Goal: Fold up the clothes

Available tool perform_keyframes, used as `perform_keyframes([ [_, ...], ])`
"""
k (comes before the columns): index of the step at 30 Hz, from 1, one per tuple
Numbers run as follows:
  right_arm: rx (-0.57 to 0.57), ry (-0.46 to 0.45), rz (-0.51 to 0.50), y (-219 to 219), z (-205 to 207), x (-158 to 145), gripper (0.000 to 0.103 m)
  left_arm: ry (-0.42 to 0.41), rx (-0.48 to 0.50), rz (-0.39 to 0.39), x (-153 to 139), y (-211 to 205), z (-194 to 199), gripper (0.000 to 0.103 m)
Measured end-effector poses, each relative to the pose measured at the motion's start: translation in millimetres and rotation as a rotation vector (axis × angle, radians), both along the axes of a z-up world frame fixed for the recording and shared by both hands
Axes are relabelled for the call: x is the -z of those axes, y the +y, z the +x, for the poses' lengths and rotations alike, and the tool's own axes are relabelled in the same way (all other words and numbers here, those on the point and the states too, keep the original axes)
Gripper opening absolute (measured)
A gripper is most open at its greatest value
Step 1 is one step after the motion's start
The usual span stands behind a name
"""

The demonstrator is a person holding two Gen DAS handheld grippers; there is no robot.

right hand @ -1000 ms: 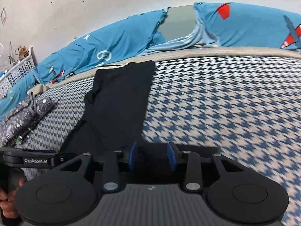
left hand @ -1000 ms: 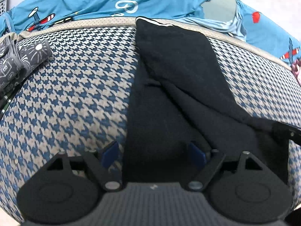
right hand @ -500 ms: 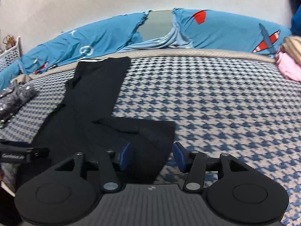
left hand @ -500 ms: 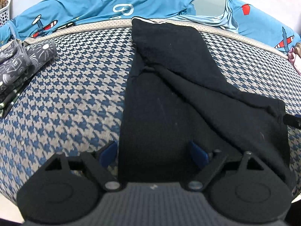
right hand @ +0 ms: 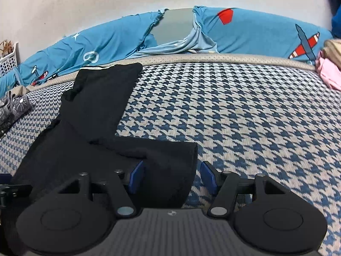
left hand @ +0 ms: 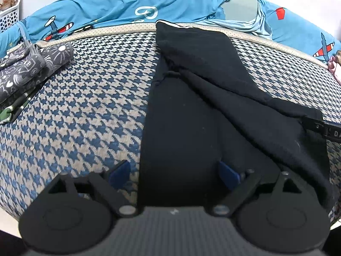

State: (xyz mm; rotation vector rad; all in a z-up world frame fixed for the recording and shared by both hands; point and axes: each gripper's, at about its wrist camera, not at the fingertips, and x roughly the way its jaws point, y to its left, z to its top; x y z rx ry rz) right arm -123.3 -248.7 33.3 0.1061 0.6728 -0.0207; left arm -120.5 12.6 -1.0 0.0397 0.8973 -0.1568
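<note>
The black trousers (left hand: 191, 111) lay flat across the frame's centre on the houndstooth bed cover (left hand: 85, 106), one leg folded diagonally toward lower right. My left gripper (left hand: 173, 171) and right gripper (right hand: 172, 177) were both opening, pads clear of the cloth between them. I judged the fabric soft, light and limp, best pinched at a hem corner.

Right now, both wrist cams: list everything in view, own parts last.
Black trousers: 1, black, spread on the bed, one leg laid slantwise over the other.
Houndstooth cover: 1, blue and beige, under the trousers.
Aeroplane-print bedding: 1, blue, bunched along the wall.
Patterned grey cloth: 1 pile, grey, left bed edge.
Pink cloth: 1, pink, far right.
White basket: 1, far left.
Left tongs: opening, straddling the trousers' edge.
Right tongs: opening, trouser cuff between, unpinched.
</note>
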Motion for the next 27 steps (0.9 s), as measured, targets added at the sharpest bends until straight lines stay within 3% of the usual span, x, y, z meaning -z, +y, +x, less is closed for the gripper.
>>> perform_keyframes([
  [2,-0.003,-0.014,-0.016,1.9,0.8,2.1,0.054,-0.001,-0.003,0.000,-0.2,0.1,-0.8,0.092],
  [6,-0.016,-0.031,-0.040,4.2,1.4,3.8,0.029,-0.003,-0.012,0.010,0.3,-0.2,-3.2,0.096],
  [11,-0.023,-0.033,-0.022,5.7,-0.5,1.2,0.010,-0.005,-0.024,0.019,0.1,0.1,-6.8,0.097],
  [16,-0.021,-0.062,-0.012,10.1,-8.0,-8.2,0.009,0.000,-0.034,0.017,-1.2,2.7,-11.6,0.097],
  [27,-0.081,-0.174,0.112,29.7,-41.5,-44.6,0.009,0.011,-0.050,0.011,-3.0,8.0,-19.8,0.097],
])
